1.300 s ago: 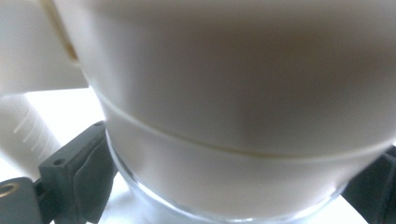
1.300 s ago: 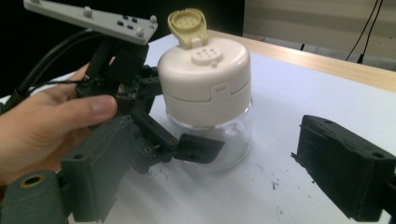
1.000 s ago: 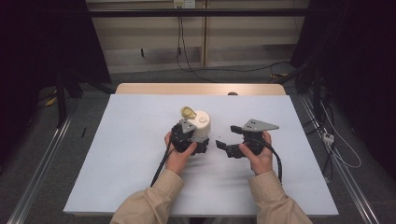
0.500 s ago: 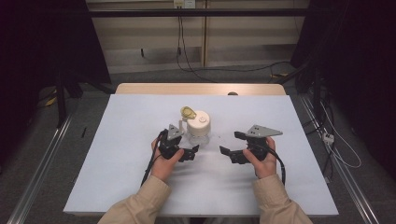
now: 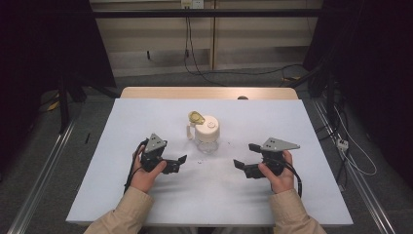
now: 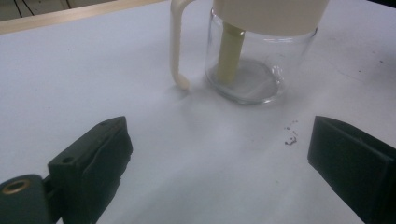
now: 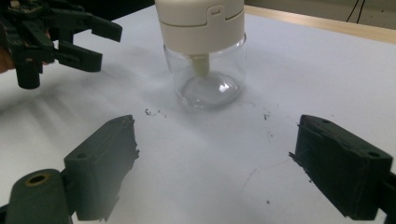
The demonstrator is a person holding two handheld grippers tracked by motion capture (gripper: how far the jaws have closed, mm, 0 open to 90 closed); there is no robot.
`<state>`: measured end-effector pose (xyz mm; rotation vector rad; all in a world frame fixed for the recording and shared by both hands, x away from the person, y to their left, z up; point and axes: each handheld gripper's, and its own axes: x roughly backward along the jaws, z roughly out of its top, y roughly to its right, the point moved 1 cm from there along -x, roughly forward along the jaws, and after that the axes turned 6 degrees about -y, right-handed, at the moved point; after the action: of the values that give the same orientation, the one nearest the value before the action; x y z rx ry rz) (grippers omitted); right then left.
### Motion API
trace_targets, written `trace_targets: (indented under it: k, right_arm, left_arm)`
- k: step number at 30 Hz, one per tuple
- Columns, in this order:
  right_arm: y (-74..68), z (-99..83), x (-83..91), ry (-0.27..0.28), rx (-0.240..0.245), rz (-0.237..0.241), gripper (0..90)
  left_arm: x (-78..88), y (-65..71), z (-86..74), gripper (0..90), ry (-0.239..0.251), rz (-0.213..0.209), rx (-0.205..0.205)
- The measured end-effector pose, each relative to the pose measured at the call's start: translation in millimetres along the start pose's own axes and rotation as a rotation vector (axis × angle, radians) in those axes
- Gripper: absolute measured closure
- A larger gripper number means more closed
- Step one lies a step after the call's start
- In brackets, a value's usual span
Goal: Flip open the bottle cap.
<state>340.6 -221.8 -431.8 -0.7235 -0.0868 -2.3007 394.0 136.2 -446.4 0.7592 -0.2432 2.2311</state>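
My sleeves come in at the bottom edge of the high view, and both hands rest low on the white counter [image 5: 146,204]. My left tool [image 5: 181,164] sits left of centre in that view, jaws spread wide with nothing between them. In the left gripper view the two black jaws stand at the lower corners, bare counter between them. My right tool [image 5: 246,157] sits right of centre in the high view, jaws wide apart too and holding nothing; its own view shows the same broad gap at the bottom of the frame.

A little farther up, dark specks [image 7: 152,112] lie scattered on the counter, near the middle of the right gripper view.

Beyond them stands the jar [image 5: 207,136], upright at the middle of the high view, between the two tools and apart from both. It is clear glass with a cream lid [image 7: 201,16], and a cream handle [image 6: 176,46] hangs down beside it at the top of the left gripper view. A yellowish flap [image 5: 197,117] stands open on the lid's far side. In the right gripper view, my left tool shows at upper left, beside the jar.
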Motion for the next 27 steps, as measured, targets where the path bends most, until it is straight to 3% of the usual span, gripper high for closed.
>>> trace_targets:
  k: [15,27]
  right_arm:
    - [6.5,-24.2,24.0,-0.017,-0.01,-0.044,12.2]
    - [7.4,-38.9,38.8,-0.016,-0.009,-0.063,12.6]
  left_arm:
    - [41.2,-19.5,-21.3,5.6,0.016,-0.002,-0.025]
    - [60.7,-22.3,-35.1,5.8,0.032,-0.018,-0.028]
